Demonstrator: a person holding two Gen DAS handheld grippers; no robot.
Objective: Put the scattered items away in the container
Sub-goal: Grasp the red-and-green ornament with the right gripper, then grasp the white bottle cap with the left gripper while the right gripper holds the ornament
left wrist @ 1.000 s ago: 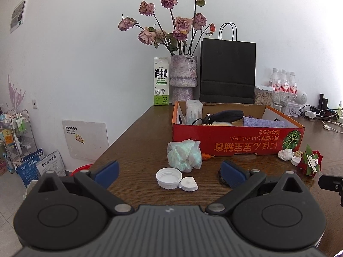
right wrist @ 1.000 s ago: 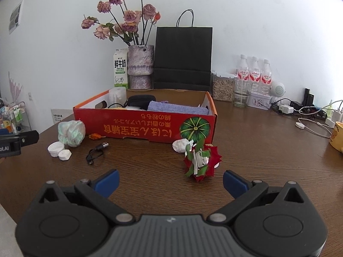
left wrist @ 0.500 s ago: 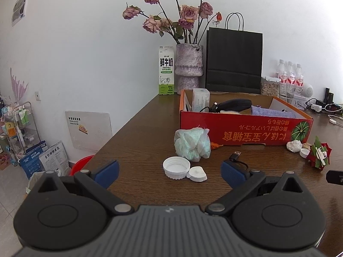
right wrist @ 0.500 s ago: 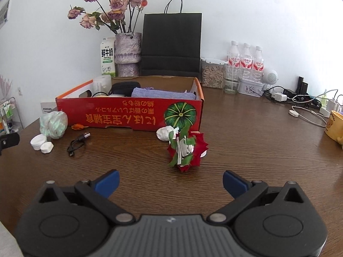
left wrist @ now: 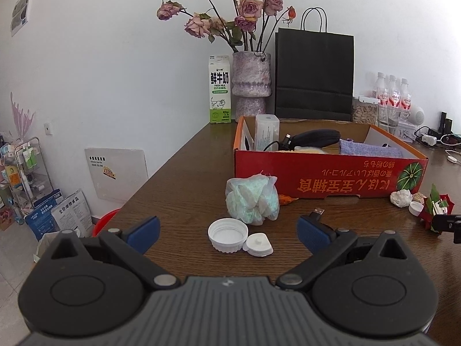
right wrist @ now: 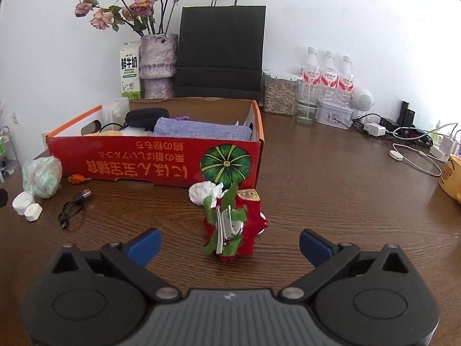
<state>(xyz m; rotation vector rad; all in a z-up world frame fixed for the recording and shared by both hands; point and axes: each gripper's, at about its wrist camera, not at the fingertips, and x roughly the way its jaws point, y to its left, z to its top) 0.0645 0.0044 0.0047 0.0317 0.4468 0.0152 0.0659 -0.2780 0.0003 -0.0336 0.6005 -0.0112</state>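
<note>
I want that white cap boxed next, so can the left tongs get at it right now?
Probably yes. The left tongs are open, with the white cap lying straight ahead between the tips. Only the small white lid touches it; the plastic bag sits behind.

At your twelve o'clock sits the red cardboard box (right wrist: 155, 163), open-topped, holding a purple cloth (right wrist: 201, 129), a black pouch (right wrist: 147, 114) and a clear tub (left wrist: 266, 132). Scattered along its near wall, from nine to one o'clock, lie a white cap (left wrist: 228, 235), a small white lid (left wrist: 258, 244), a bagged green wad (left wrist: 252, 199), a black USB cable (right wrist: 73, 206), crumpled tissue (right wrist: 205, 191) and a red-green ornament (right wrist: 230, 225).
</note>
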